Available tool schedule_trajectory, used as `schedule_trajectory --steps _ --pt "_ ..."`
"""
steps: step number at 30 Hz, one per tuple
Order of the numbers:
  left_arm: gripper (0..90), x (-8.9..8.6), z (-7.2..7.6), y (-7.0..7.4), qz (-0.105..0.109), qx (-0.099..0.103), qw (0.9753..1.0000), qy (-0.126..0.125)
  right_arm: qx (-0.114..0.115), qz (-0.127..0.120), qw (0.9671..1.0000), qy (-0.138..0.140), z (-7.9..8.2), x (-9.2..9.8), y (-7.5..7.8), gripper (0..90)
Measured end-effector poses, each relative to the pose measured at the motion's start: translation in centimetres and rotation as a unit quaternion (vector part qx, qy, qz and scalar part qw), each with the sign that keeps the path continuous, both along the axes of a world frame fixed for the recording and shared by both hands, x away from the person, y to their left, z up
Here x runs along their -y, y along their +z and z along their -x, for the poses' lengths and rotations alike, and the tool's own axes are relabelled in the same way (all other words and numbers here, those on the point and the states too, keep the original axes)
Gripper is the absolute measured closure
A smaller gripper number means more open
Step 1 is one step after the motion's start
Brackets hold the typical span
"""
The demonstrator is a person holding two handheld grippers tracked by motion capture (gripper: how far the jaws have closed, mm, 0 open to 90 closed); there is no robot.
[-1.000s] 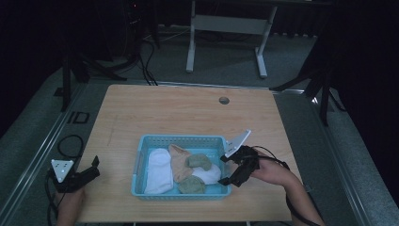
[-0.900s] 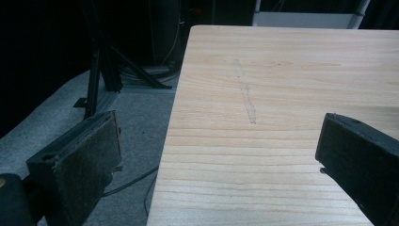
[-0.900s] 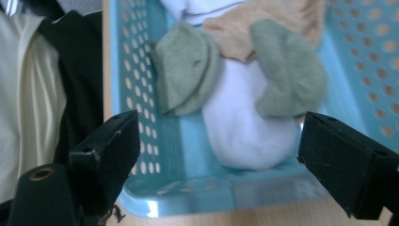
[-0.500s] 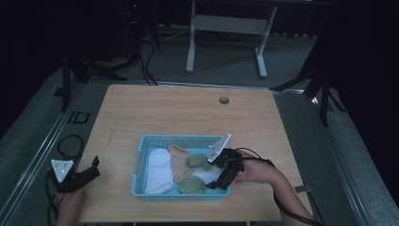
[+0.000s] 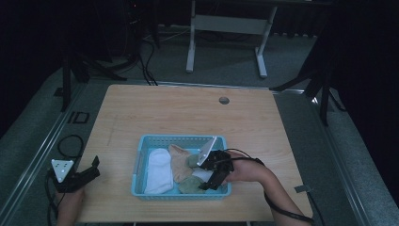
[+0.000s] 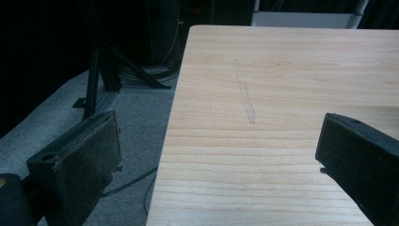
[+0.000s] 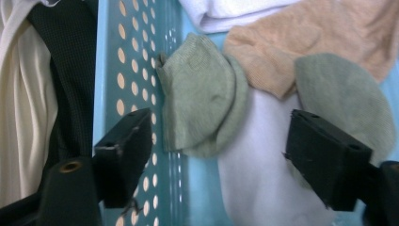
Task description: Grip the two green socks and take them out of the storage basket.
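Right tongs agape over green sock, long axis along basket wall.

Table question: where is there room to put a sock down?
The table is bare wood beyond the blue basket, up to the round hole, and between basket and left gripper. The basket, under the right gripper, is crowded with socks.

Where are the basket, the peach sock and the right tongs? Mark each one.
basket (image 5: 181, 140): high view, far rim.
peach sock (image 7: 324, 42): right gripper view, middle of the knit.
right tongs (image 7: 226, 157): right gripper view, midway between the open tips, above the socks.
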State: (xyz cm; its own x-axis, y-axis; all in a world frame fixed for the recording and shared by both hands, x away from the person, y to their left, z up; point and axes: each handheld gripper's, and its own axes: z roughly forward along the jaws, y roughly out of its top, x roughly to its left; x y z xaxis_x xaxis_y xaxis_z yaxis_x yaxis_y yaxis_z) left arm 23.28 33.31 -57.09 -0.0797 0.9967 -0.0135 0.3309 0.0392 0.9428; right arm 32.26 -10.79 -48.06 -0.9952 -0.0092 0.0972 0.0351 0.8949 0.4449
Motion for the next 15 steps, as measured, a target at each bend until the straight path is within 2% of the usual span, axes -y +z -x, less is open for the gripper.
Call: schedule_trajectory --steps 9,14,15 --pt "0.4 0.0 0.0 0.0 -0.001 0.0 1.0 0.0 0.006 0.027 0.9996 0.008 0.3 -1.5 -1.0 42.2" --pt "0.4 0.0 0.0 0.0 0.0 0.0 1.0 0.0 0.007 0.039 0.9992 0.01 0.4 -2.1 -1.6 48.0" --pt "0.4 0.0 0.0 0.0 0.0 0.0 1.0 0.0 0.009 0.049 0.9987 0.009 0.4 -2.4 -1.9 53.3"
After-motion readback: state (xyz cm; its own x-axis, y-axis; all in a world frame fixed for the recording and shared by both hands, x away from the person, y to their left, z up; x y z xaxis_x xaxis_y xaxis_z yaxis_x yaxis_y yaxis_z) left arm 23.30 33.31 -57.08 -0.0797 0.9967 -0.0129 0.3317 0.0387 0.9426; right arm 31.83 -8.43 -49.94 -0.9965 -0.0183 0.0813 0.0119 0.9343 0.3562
